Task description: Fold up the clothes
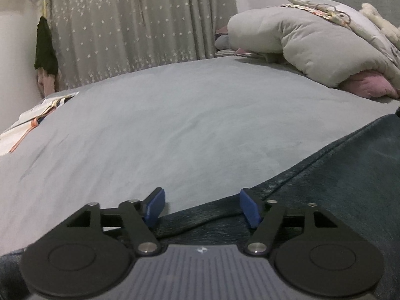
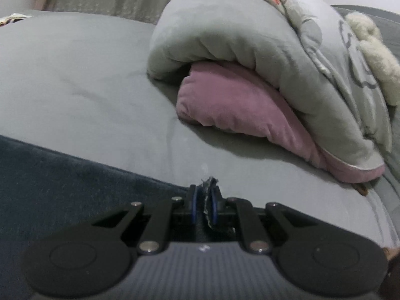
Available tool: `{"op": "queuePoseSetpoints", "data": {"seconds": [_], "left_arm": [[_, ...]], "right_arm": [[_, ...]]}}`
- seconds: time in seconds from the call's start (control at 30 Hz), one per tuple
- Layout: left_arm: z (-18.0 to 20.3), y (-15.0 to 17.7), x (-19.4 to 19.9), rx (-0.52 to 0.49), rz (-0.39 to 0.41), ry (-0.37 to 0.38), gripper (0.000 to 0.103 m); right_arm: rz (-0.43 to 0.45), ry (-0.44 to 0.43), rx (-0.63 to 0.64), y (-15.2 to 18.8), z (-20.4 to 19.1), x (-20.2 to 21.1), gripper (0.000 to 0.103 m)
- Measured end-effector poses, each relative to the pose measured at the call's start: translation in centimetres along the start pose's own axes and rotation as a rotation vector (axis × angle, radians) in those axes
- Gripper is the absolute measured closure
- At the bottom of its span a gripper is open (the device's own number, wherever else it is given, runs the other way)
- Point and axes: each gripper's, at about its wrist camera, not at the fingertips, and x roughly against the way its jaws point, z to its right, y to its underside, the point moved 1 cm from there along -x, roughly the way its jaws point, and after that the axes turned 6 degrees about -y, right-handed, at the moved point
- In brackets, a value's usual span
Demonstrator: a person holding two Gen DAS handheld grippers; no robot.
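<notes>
Dark blue denim jeans (image 1: 337,175) lie on the grey bed sheet (image 1: 175,125), filling the lower right of the left wrist view. My left gripper (image 1: 202,207) is open, its blue pads (image 1: 155,206) low over the jeans' near edge with nothing between them. In the right wrist view the same dark jeans (image 2: 62,175) spread at lower left. My right gripper (image 2: 203,205) is shut on a frayed edge of the jeans, which sticks up between the pads.
A rolled grey duvet (image 2: 237,37) over a pink cushion (image 2: 225,100) lies at the far right of the bed. An open book (image 1: 37,115) lies at the bed's left edge. A starred curtain (image 1: 137,25) hangs behind.
</notes>
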Motion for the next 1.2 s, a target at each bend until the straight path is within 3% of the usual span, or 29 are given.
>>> {"op": "queuePoseSetpoints", "data": {"seconds": [0.03,0.07,0.13,0.3,0.5,0.57,0.67,0.77,0.9,0.97,1.13,1.2], "left_arm": [[-0.1,-0.1,0.0,0.004,-0.004,-0.002,0.027],[-0.2,-0.1,0.1,0.007,-0.006,-0.003,0.027],[-0.2,-0.4,0.6,0.012,-0.012,-0.008,0.026],[0.0,-0.3,4.2,0.028,0.021,-0.024,0.026],[-1.0,0.2,8.0,0.055,0.05,-0.056,0.026],[-1.6,0.8,8.6,0.062,0.045,-0.077,0.026],[-2.8,2.0,8.3,0.083,0.0,-0.099,0.026],[-3.5,3.0,7.7,0.108,-0.027,-0.113,0.026],[-3.4,3.7,7.1,0.103,-0.043,-0.12,0.022],[-3.3,4.1,6.8,0.102,-0.05,-0.117,0.021],[-4.4,4.4,6.6,0.176,-0.066,-0.088,0.021],[-4.4,4.4,6.8,0.177,-0.067,-0.088,0.021]], "right_arm": [[-0.002,0.034,-0.004,-0.2,-0.3,0.6,0.074],[0.003,0.041,-0.016,-0.3,-0.4,1.2,0.056],[0.027,0.029,-0.037,-0.5,-0.7,2.6,0.03],[0.101,-0.094,-0.049,-1.0,-4.0,7.2,0.028],[0.139,-0.383,0.018,-1.7,-12.9,11.3,0.028],[0.141,-0.476,0.058,-1.9,-16.2,12.4,0.027],[0.128,-0.532,0.082,-1.9,-18.5,12.3,0.027],[0.113,-0.517,0.076,-1.6,-17.9,10.8,0.022],[0.096,-0.469,-0.011,-0.4,-12.9,8.7,0.016],[0.079,-0.426,-0.083,0.5,-8.8,7.5,0.011],[0.043,-0.362,-0.251,3.3,0.6,5.0,0.013],[0.033,-0.272,-0.279,4.2,3.0,4.4,0.012]]}}
